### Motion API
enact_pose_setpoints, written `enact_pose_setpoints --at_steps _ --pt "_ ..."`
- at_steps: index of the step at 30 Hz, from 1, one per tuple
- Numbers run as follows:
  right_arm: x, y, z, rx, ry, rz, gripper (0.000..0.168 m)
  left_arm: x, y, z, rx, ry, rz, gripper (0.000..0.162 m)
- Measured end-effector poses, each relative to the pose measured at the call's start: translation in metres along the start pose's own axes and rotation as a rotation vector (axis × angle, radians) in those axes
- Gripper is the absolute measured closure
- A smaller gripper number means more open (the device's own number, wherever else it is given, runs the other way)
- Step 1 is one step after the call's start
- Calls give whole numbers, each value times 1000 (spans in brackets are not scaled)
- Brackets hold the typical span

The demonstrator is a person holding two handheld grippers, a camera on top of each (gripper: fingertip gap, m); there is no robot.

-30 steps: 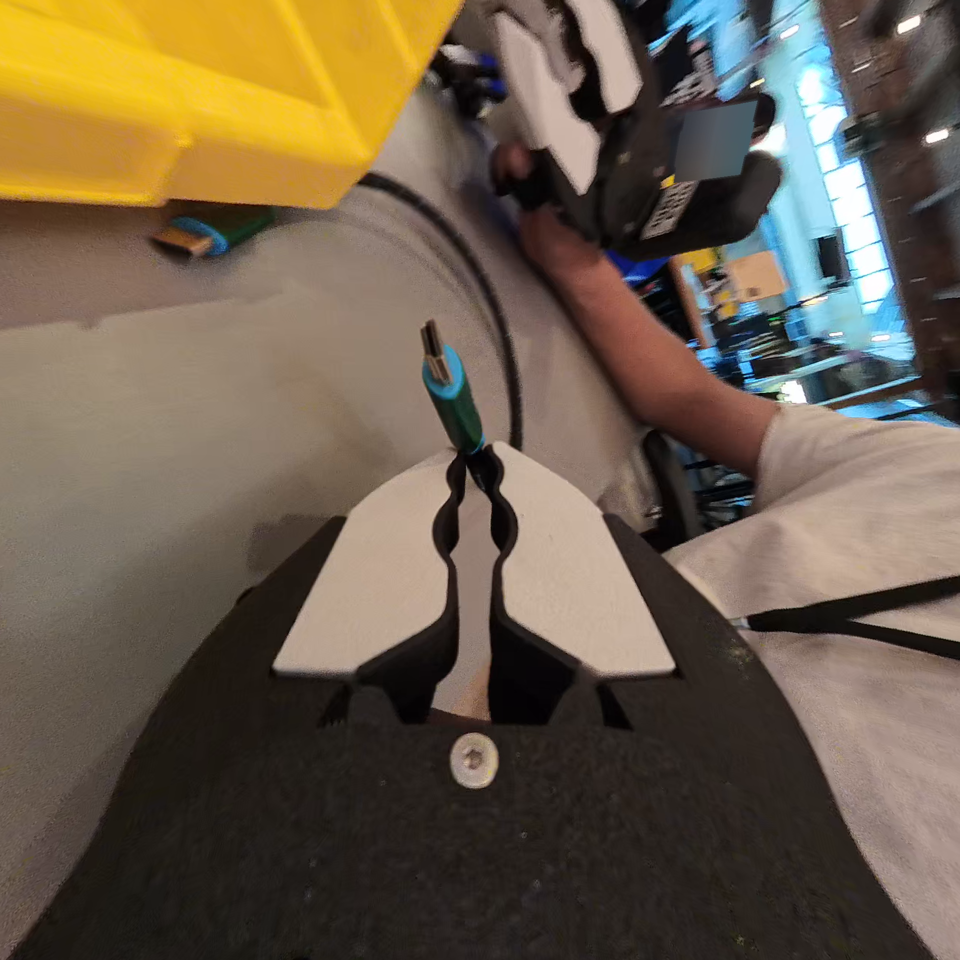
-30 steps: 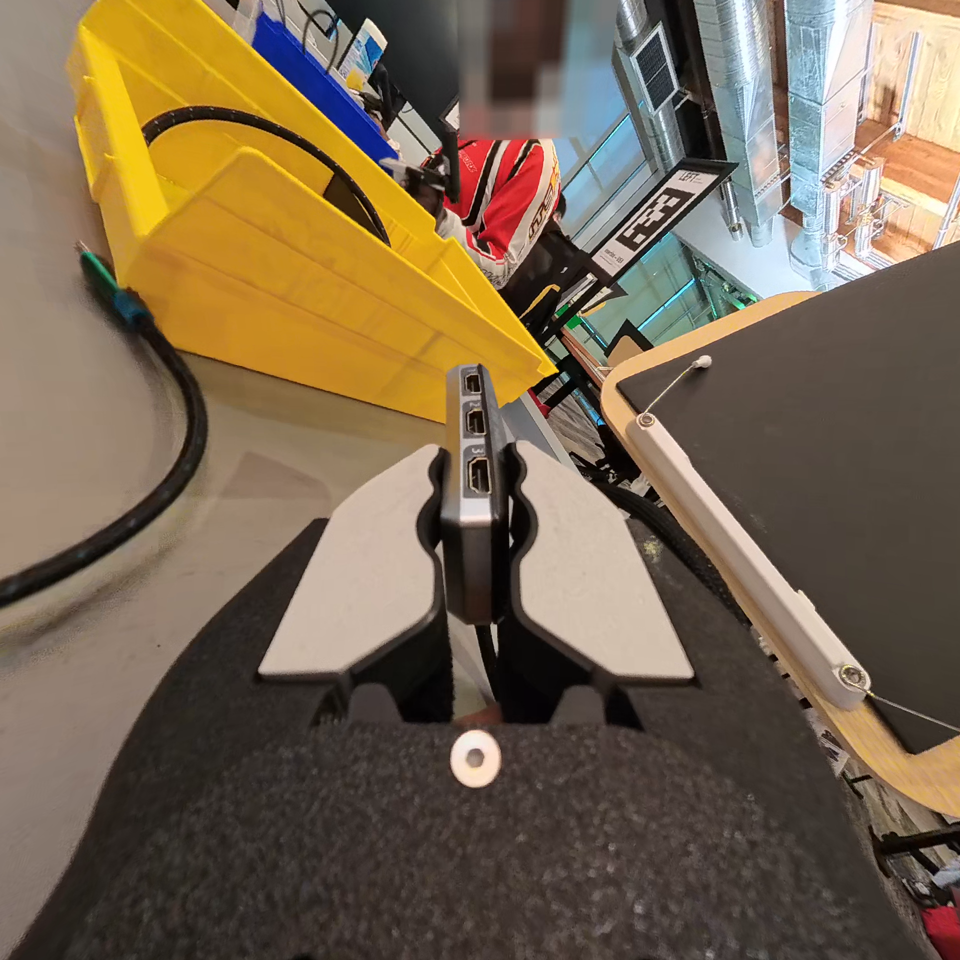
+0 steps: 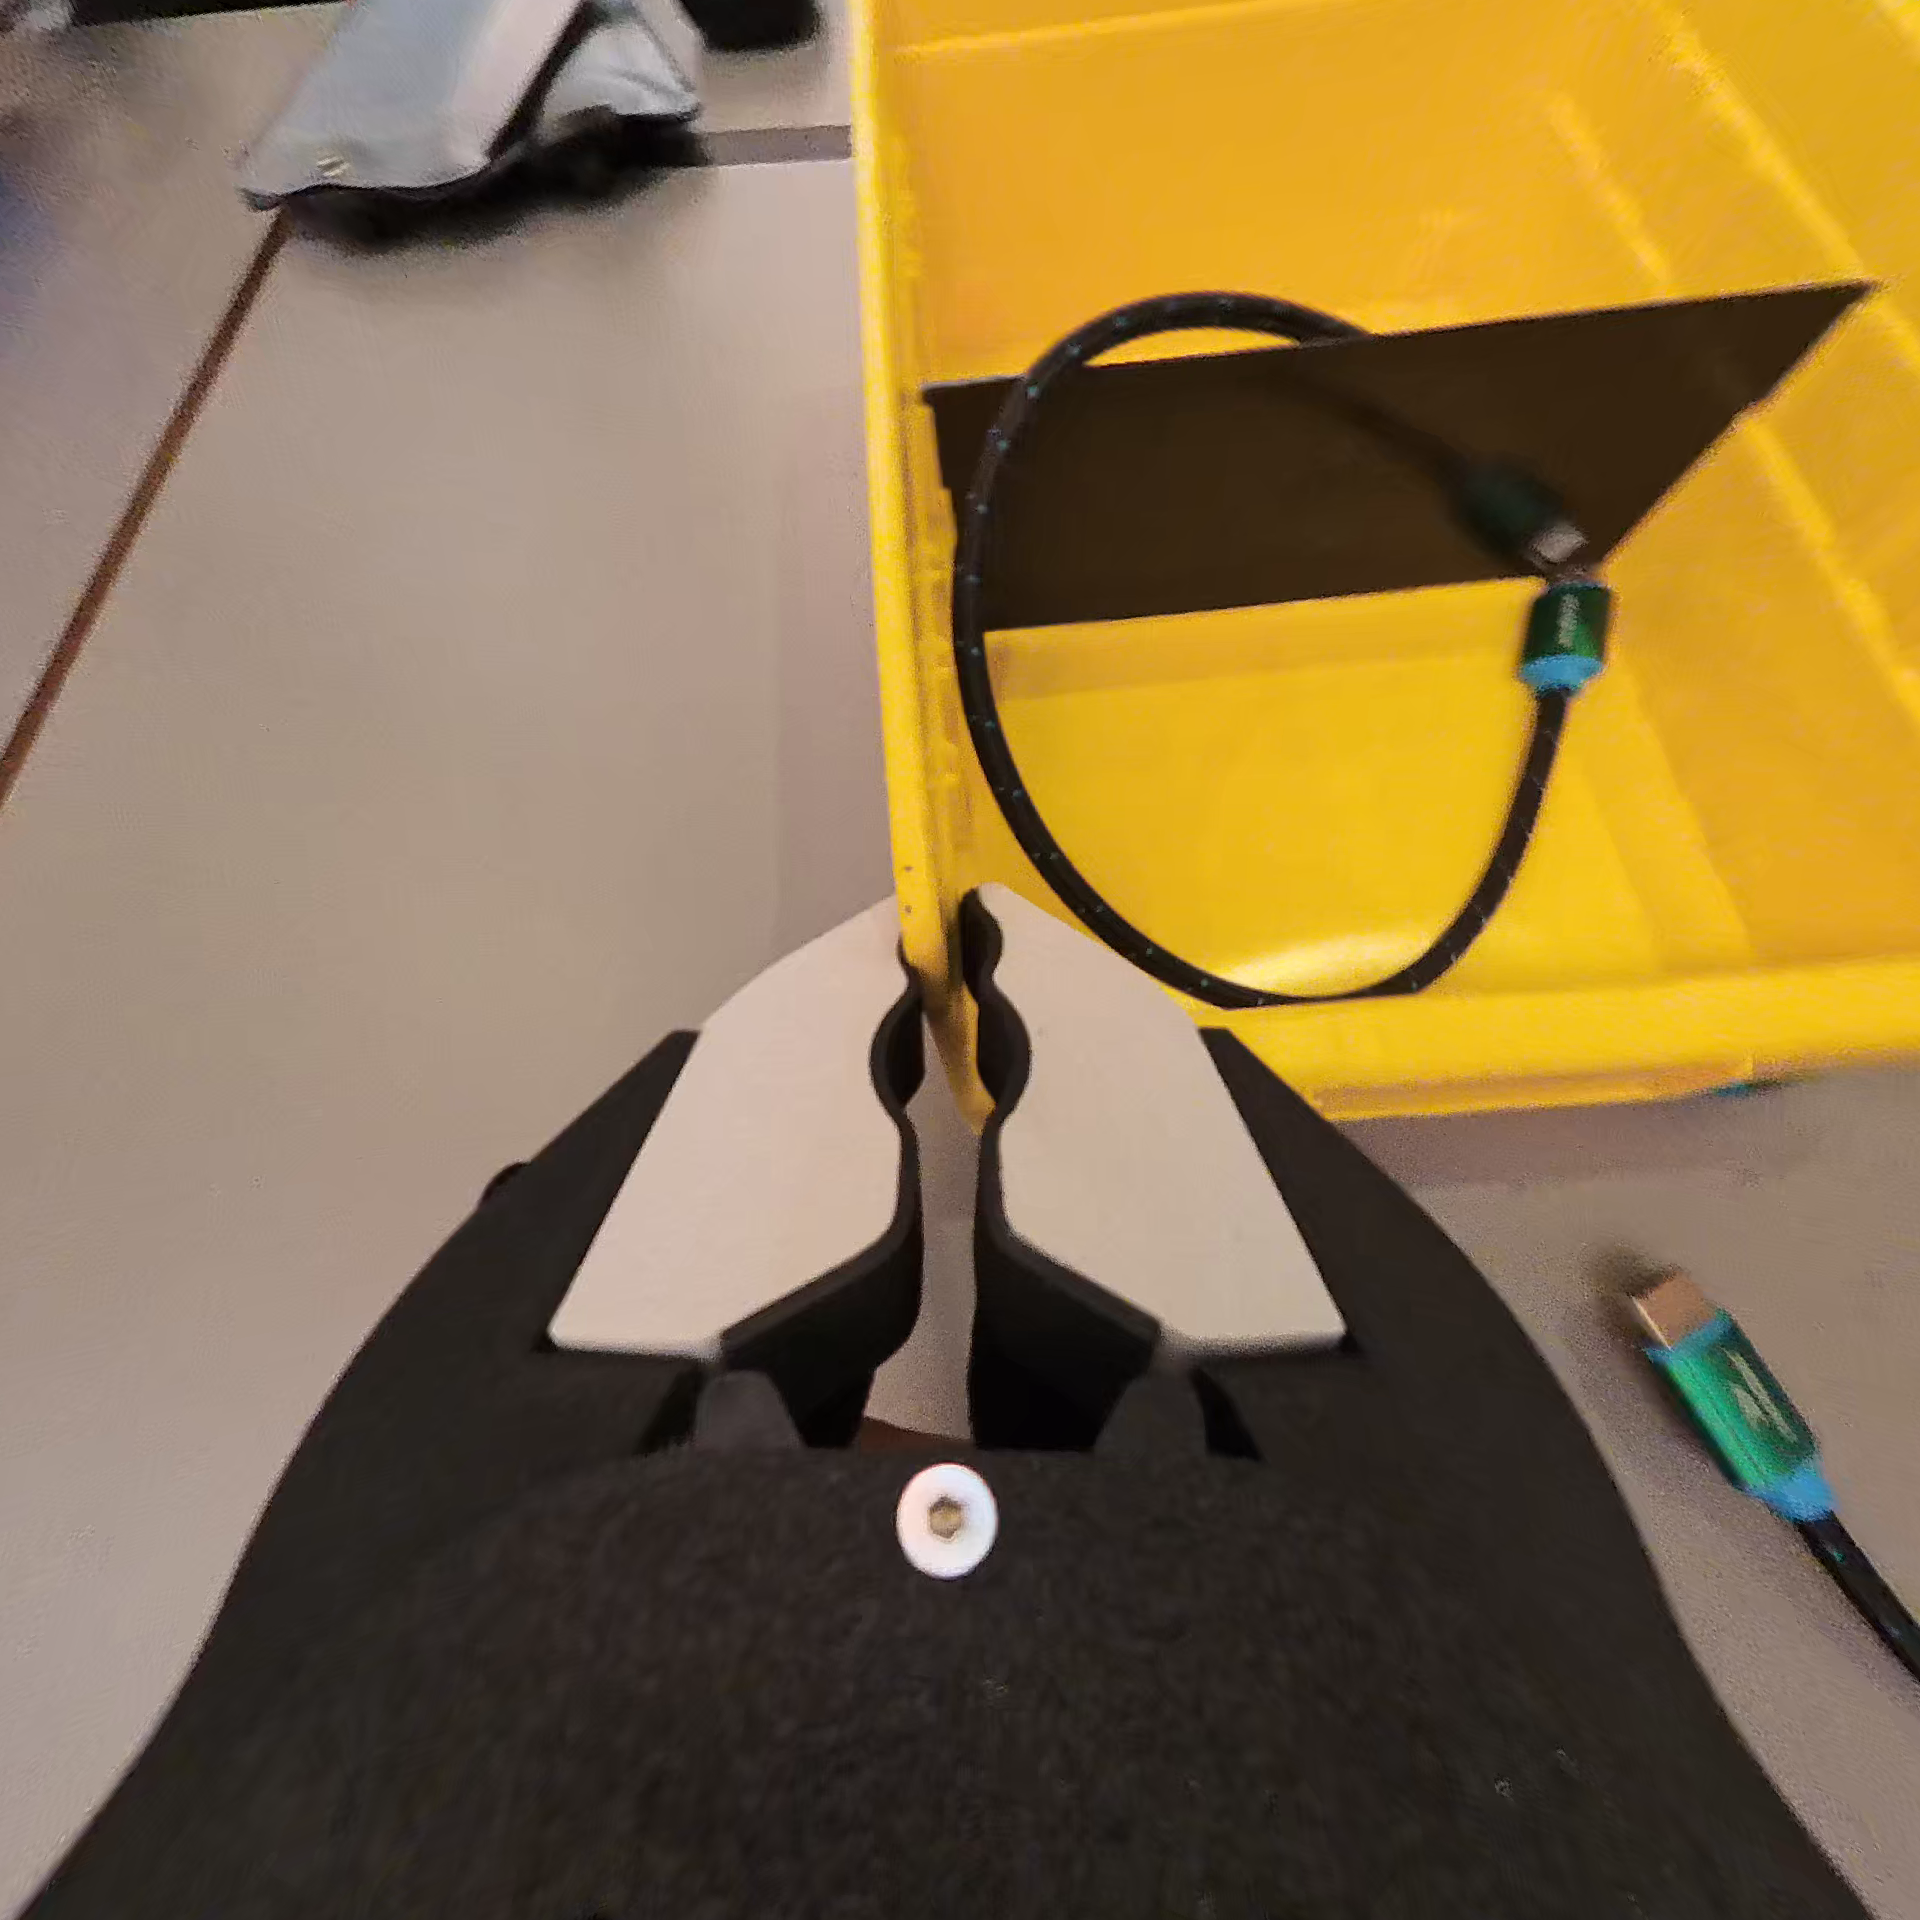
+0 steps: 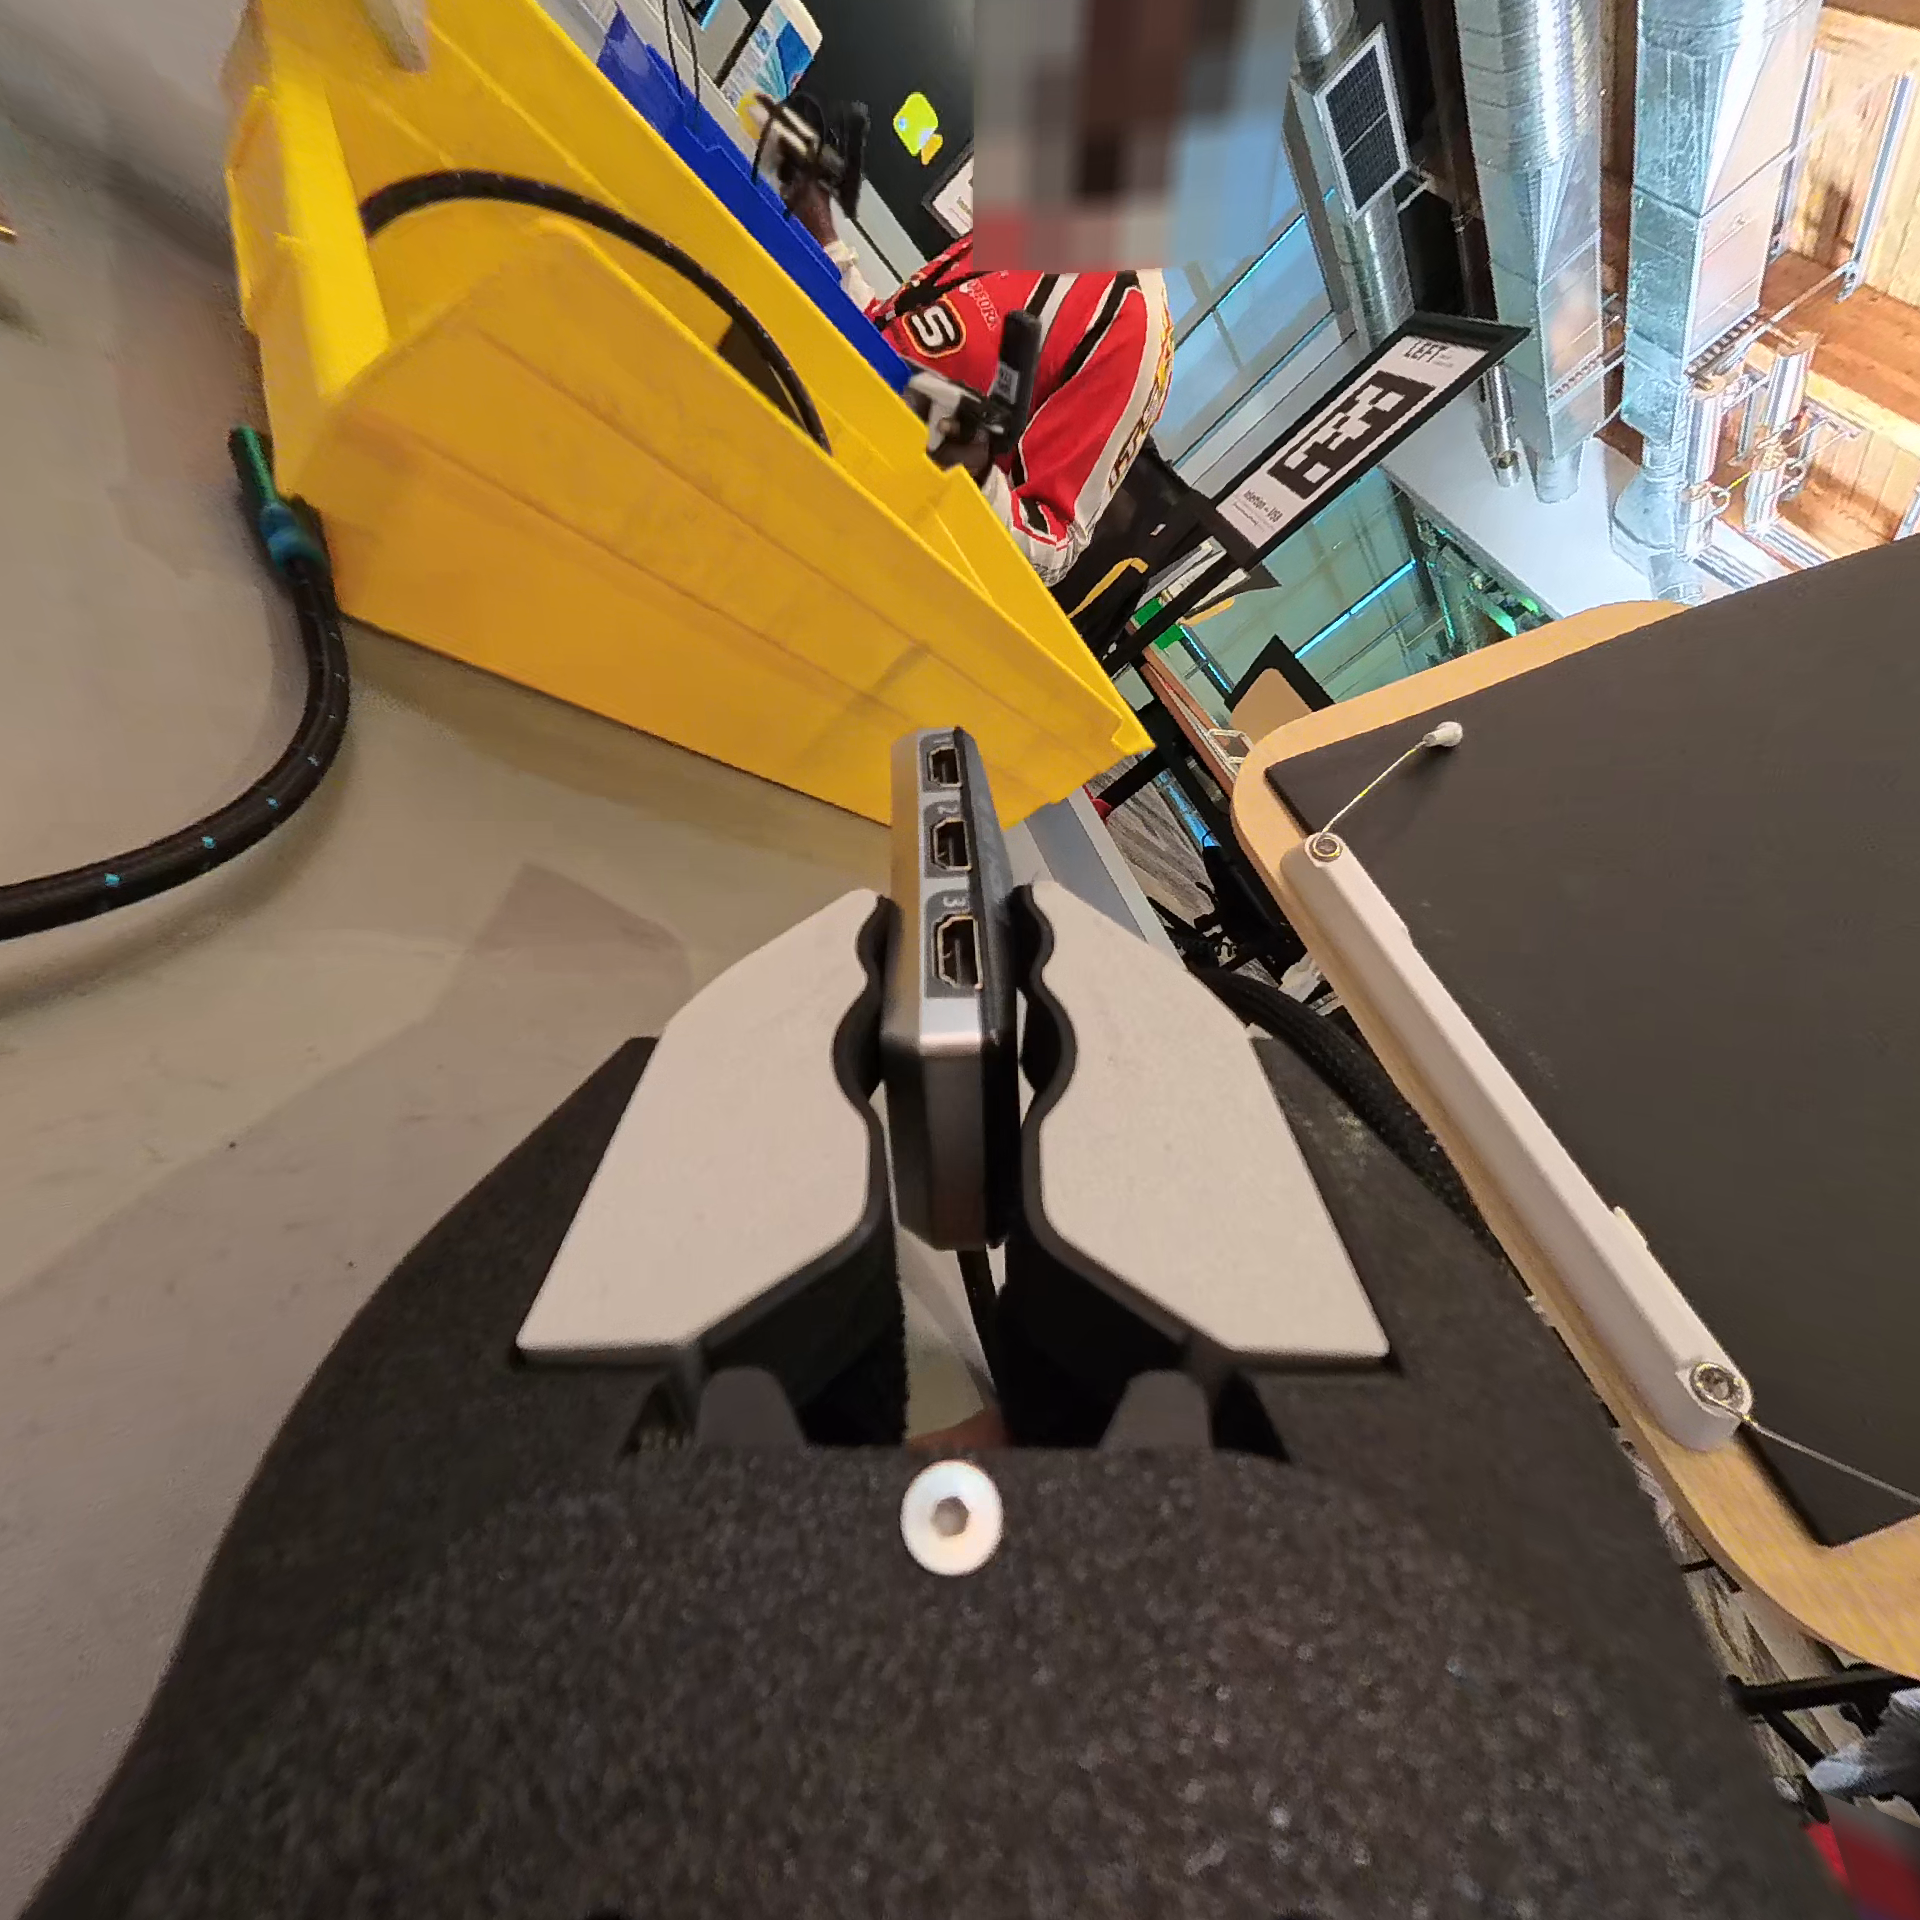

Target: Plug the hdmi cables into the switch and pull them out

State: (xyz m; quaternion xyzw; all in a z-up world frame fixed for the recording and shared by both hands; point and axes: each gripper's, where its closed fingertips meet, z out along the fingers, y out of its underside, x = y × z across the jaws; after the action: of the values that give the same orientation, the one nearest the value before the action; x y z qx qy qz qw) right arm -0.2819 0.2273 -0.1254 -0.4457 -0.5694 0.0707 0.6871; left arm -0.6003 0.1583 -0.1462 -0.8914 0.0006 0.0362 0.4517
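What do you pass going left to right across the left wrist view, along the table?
Grey pouch → left gripper at the yellow bin's corner → looped black cable inside the yellow bin → green HDMI plug lying on the table.

- The left wrist view looks forward along its own gripper (image 3: pixel 943 997), tilted down at the grey table (image 3: pixel 416 727), with the corner of the yellow bin (image 3: pixel 1351 156) close in front, so it sees inside.
- The right wrist view sits low over the same table (image 4: pixel 312 1091), rolled sideways, facing the bin's (image 4: pixel 623 540) outer wall from nearby, with the room beyond.
- Both views share the bin, the table and a black cable (image 3: pixel 987 727) (image 4: pixel 582 203) in the bin.
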Motion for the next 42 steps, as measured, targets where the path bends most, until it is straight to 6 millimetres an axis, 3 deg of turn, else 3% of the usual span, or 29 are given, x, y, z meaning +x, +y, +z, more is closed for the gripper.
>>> enact_pose_setpoints --at_steps 4,9,14,16,20,21,23,27,29,31,32,42 --pt "0 0 0 0 0 0 147 -29 -4 8 -7 -1 -62 158" --pt "-1 0 0 1 -3 1 147 -61 -8 17 -5 60 47 158" --pt "0 0 0 0 -2 1 147 -81 -9 19 -13 142 18 157" --pt "0 0 0 -4 4 2 147 -88 -10 8 -6 84 -11 134" --pt "2 0 -1 0 8 9 147 -89 -5 -50 35 -145 -118 124" --pt "2 0 -1 0 9 4 147 -76 -4 -67 70 -176 -154 120" --pt "1 0 0 -5 14 -16 147 -31 9 -88 86 -176 -235 120" --pt "3 0 1 -6 26 -25 148 107 70 -82 -97 -58 -242 124" --pt "3 -1 0 -3 24 -13 148 150 97 -79 -155 -99 -201 130" --pt "3 -1 0 -2 21 -11 148 181 106 -74 -144 -91 -220 131" --pt "2 -1 0 -2 19 -15 148 187 107 -71 -139 -104 -220 127" --pt "3 -1 0 1 14 4 147 166 101 -53 -145 -256 -226 118"
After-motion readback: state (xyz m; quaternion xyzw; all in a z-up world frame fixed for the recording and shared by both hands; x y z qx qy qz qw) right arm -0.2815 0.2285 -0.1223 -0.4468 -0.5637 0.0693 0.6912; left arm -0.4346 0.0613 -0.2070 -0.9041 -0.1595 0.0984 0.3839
